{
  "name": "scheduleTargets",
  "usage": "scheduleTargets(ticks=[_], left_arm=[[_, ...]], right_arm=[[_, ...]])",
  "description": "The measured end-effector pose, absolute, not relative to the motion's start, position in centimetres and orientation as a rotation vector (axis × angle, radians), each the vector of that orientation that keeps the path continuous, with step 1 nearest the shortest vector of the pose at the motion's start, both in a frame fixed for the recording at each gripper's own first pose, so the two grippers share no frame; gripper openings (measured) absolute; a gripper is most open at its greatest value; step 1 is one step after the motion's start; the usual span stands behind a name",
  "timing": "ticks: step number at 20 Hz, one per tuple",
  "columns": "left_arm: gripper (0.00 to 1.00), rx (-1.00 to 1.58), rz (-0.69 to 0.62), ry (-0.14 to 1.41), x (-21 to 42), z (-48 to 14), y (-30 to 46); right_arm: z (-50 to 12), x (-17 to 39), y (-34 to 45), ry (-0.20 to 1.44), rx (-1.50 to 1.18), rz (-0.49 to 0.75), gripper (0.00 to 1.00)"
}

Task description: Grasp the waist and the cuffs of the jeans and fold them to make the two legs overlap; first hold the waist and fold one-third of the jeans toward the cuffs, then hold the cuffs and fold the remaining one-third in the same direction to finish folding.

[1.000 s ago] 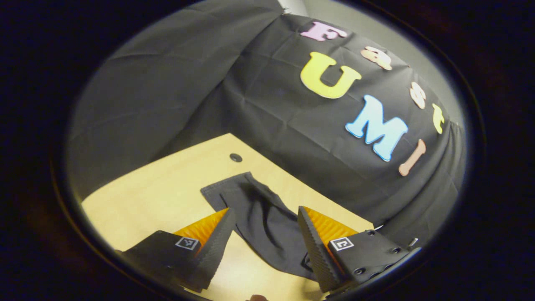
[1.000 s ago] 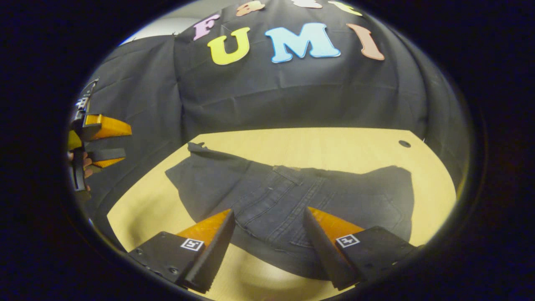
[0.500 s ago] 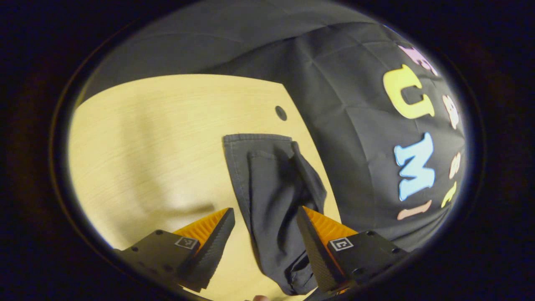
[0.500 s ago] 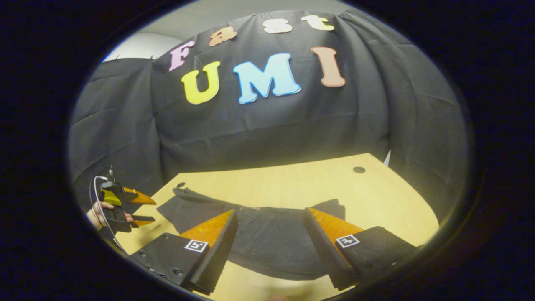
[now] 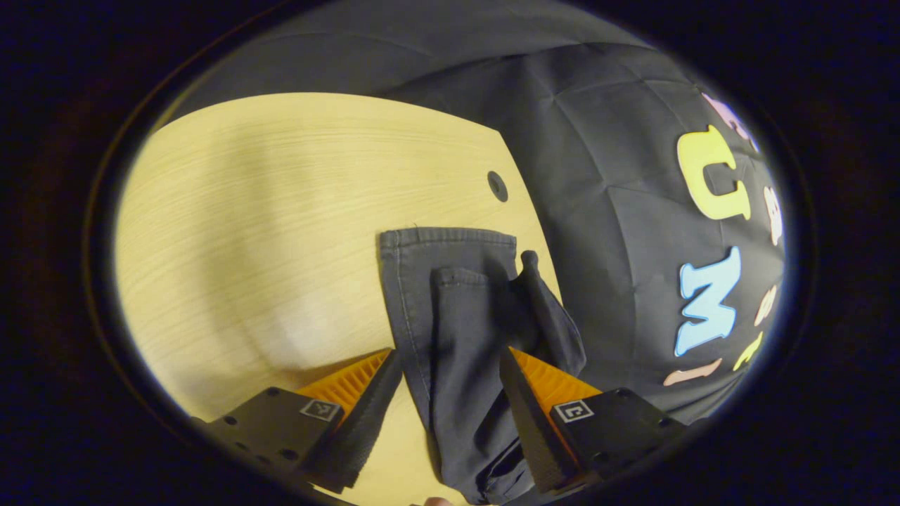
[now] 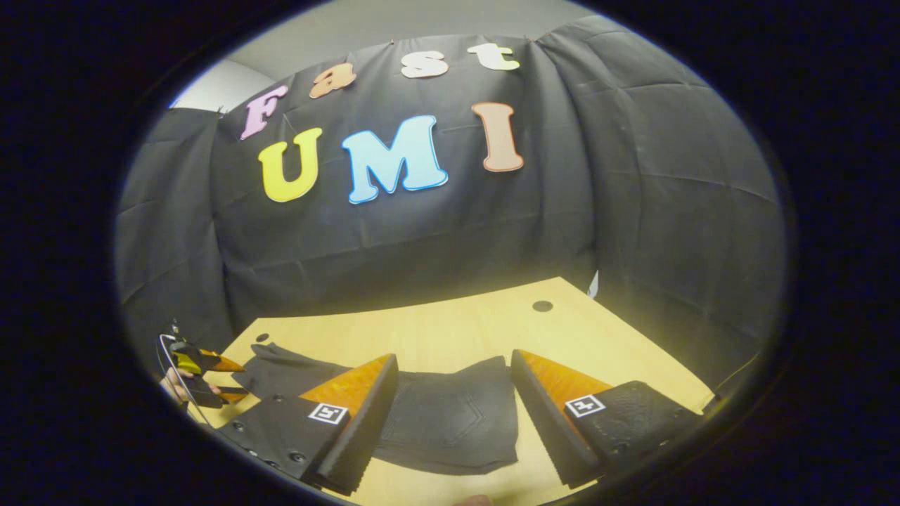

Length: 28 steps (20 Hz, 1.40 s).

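— Since a second ago the right gripper [image 6: 450,414] has tipped up and drawn back, so the jeans [image 6: 450,418] look smaller and lie low between its fingers; the left gripper [image 5: 450,414] has swung over the leg end.

— How do the fingers stand?

— Both pairs are spread apart, holding nothing. The left pair straddles the dark legs [image 5: 457,330].

— And the edges?

— The cuffs [image 5: 450,237] lie near the table's [image 5: 267,211] far edge, beside a round hole [image 5: 497,185]. Bare wood stretches wide to the left of the legs. The left gripper also shows far off [image 6: 211,376], at the jeans' other end.
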<state>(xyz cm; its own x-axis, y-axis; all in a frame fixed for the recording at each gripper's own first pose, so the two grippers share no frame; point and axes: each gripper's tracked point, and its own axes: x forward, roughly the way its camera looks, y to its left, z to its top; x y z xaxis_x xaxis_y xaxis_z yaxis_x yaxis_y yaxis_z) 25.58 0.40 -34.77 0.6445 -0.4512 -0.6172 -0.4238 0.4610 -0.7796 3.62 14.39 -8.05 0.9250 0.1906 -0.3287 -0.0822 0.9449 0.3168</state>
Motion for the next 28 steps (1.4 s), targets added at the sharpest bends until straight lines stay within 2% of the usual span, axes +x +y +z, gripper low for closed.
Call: scheduleTargets(ticks=[4,5,7,8,9,10,11,12,14,15,19,20,21,22,23,24,28], left_arm=[[0.92,-1.229,-0.075,0.919,27.7,-35.0,-1.6],[0.87,-1.256,-0.069,0.919,27.9,-35.4,-1.7],[0.70,-1.278,-0.042,0.911,28.3,-36.7,-2.0],[0.49,-1.292,-0.034,0.906,28.4,-37.2,-2.0],[0.20,-1.318,-0.027,0.899,28.4,-37.4,-2.0],[0.25,-1.332,-0.009,0.897,28.8,-37.5,-1.5],[0.15,-1.339,-0.011,0.898,28.5,-37.2,-1.8],[0.14,-1.325,0.004,0.898,28.0,-37.1,-1.5],[0.02,-1.341,-0.048,0.855,28.2,-34.7,-1.9],[0.08,-1.338,-0.085,0.826,28.1,-32.7,-2.1],[0.08,-1.258,-0.233,0.705,27.2,-23.9,-5.9],[0.08,-1.228,-0.271,0.676,26.6,-21.3,-7.6],[0.08,-1.194,-0.314,0.647,25.9,-18.5,-9.8],[0.08,-1.156,-0.367,0.623,24.8,-15.7,-12.5],[0.08,-1.113,-0.424,0.604,23.0,-13.4,-15.2],[0.08,-1.072,-0.473,0.592,21.4,-11.3,-18.2],[0.08,-0.935,-0.623,0.614,14.0,-7.9,-29.6]], right_arm=[[-8.2,3.2,14.2,0.387,0.288,0.132,0.96],[-8.3,3.1,14.1,0.396,0.288,0.128,0.96],[-8.3,3.2,13.8,0.406,0.289,0.122,0.96],[-8.1,3.3,13.7,0.405,0.291,0.120,0.90],[-8.0,3.4,13.6,0.402,0.294,0.115,0.90],[-7.9,3.5,13.3,0.400,0.294,0.109,0.90],[-7.9,3.5,13.1,0.401,0.292,0.102,0.90],[-7.9,3.6,13.0,0.402,0.290,0.097,0.90],[-7.8,3.4,12.7,0.400,0.289,0.093,0.90],[-7.8,3.4,12.5,0.398,0.287,0.091,0.90],[-7.4,3.3,11.9,0.369,0.259,0.119,0.90],[-7.1,3.5,11.9,0.354,0.249,0.139,0.96],[-6.8,3.6,11.8,0.339,0.240,0.160,0.96],[-6.7,3.6,11.5,0.324,0.233,0.184,1.00],[-6.5,3.7,11.3,0.310,0.229,0.209,0.96],[-6.3,3.8,11.0,0.299,0.226,0.233,0.96],[-6.7,4.4,9.3,0.291,0.244,0.320,0.96]])
